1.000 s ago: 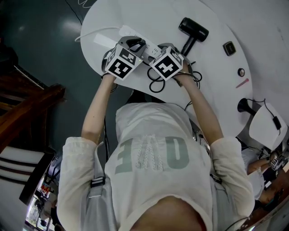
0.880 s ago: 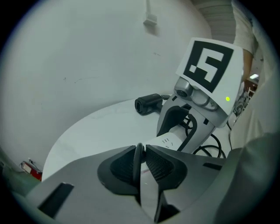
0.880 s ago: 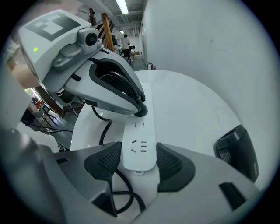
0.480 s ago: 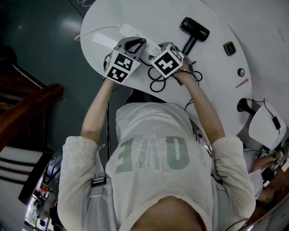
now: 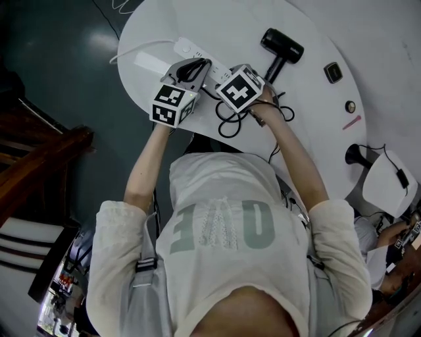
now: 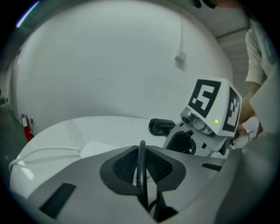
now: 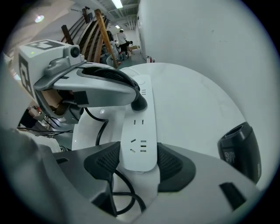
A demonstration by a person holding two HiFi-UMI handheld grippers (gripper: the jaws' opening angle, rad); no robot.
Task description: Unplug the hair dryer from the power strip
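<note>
The person [image 5: 294, 164] wears a pale short-sleeved shirt [image 5: 217, 184] with large grey lettering.

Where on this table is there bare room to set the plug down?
The table is bare beyond the power strip and hair dryer, toward the far edge. It is also bare between the dryer's handle and the small black square. The near edge is crowded, where the strip's end and the looped black cord lie.

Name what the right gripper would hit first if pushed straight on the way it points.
The power strip: its end sits between the pads of the right gripper. Just beneath lies the white table, though depth is hard to judge.
</note>
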